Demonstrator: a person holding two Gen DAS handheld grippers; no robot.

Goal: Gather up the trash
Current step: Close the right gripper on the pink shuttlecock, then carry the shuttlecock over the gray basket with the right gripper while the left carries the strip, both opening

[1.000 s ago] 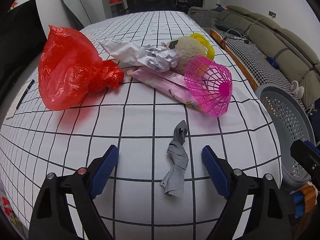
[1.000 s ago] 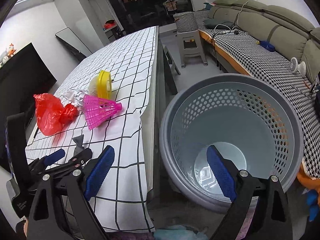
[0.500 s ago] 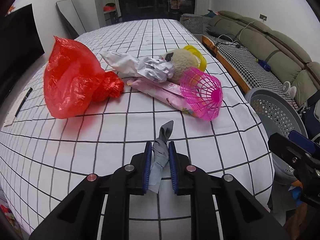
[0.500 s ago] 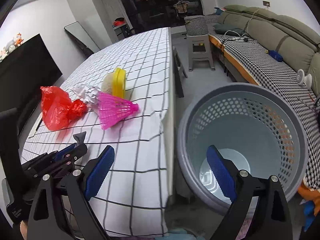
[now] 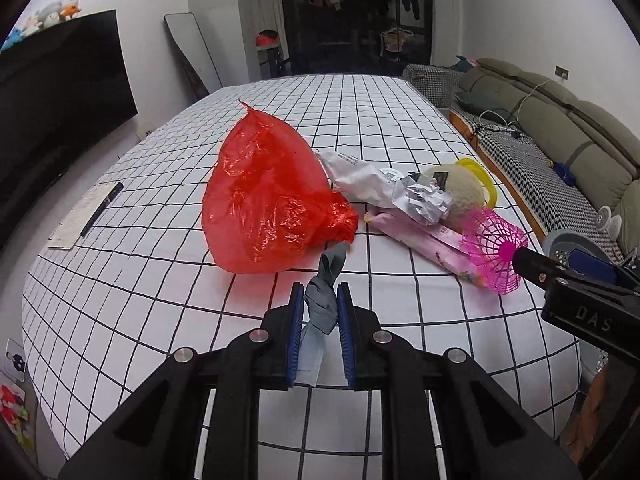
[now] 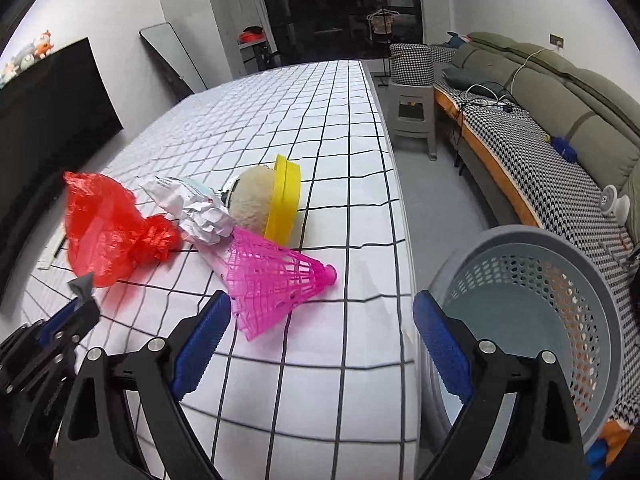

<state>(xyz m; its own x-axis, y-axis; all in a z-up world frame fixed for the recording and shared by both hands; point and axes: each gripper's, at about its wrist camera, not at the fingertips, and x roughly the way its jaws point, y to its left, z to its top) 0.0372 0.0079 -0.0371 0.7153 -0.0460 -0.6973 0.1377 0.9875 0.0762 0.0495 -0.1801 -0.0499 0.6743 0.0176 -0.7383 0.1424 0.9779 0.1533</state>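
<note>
My left gripper (image 5: 319,304) is shut on a twisted grey scrap (image 5: 323,300) and holds it above the checked tablecloth (image 5: 160,312). Beyond it lie a red plastic bag (image 5: 266,196), crumpled white paper (image 5: 424,200), a pink wrapper (image 5: 432,246), a pink plastic shuttlecock (image 5: 496,254) and a fuzzy ball with a yellow ring (image 5: 466,192). My right gripper (image 6: 322,340) is open and empty, at the table's right edge just in front of the shuttlecock (image 6: 276,280). The grey perforated trash basket (image 6: 552,312) stands on the floor to its right.
A pen on a paper slip (image 5: 90,216) lies at the table's left edge. A sofa (image 6: 560,120) runs along the right wall, with a grey stool (image 6: 412,112) beside the table. A dark TV (image 5: 56,92) is on the left.
The left gripper closed on the grey scrap and lifted it off the cloth. The right gripper swung left from over the basket toward the table and shuttlecock.
</note>
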